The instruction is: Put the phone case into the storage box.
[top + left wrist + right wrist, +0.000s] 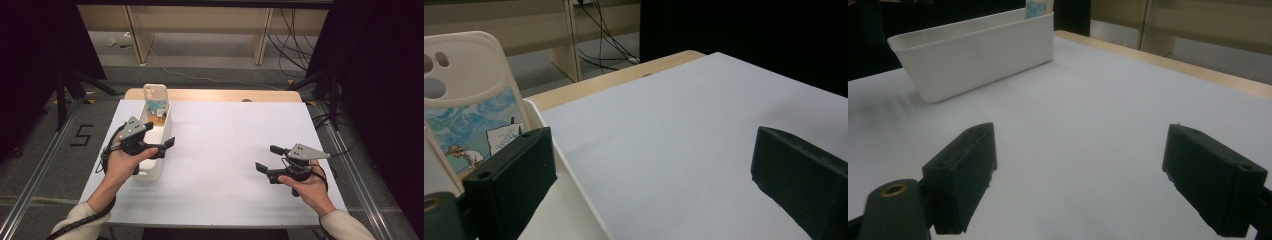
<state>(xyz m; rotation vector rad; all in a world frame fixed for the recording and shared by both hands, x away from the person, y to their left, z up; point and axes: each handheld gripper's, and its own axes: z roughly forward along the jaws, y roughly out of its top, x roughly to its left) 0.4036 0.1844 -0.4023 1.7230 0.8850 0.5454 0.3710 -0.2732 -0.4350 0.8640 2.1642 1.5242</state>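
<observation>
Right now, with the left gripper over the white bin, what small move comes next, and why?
Probably ease the left gripper toward the phone case standing at the bin's far end: its jaws are open and empty, and the case sits just beyond them.

Grey floor [45, 165], pale wooden shelving [200, 30] behind, loose cables [292, 42], black curtains [380, 75] at sides

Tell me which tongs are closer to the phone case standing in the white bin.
The left. The left tongs hover open over the white bin, just short of the phone case at its far end. The right tongs are open above bare table, far across from it.
</observation>
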